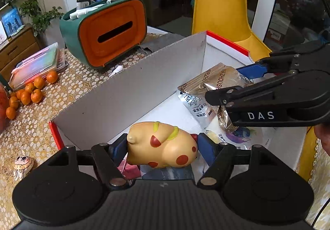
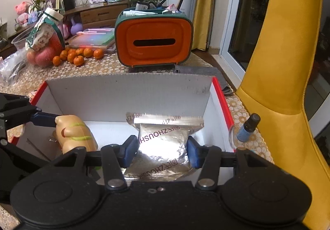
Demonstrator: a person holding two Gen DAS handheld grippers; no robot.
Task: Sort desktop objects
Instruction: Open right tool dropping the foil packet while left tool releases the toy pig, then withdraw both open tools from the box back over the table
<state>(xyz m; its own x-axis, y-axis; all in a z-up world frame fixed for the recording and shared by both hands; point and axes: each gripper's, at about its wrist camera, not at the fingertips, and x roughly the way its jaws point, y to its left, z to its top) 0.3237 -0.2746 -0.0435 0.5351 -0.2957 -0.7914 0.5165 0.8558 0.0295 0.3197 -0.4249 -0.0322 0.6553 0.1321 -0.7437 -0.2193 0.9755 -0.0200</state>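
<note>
Since both loads hang inside the white box, this looks like drop-off: left gripper clamps the spotted toy over the box's left half. Right gripper pinches the foil packet over its right half, low so release won't bounce out.

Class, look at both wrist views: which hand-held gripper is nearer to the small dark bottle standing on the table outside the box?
Right. The right hand-held gripper holds the foil packet beside the box wall nearest the bottle; the left hand-held gripper, holding the spotted toy, is at the far side.
</note>
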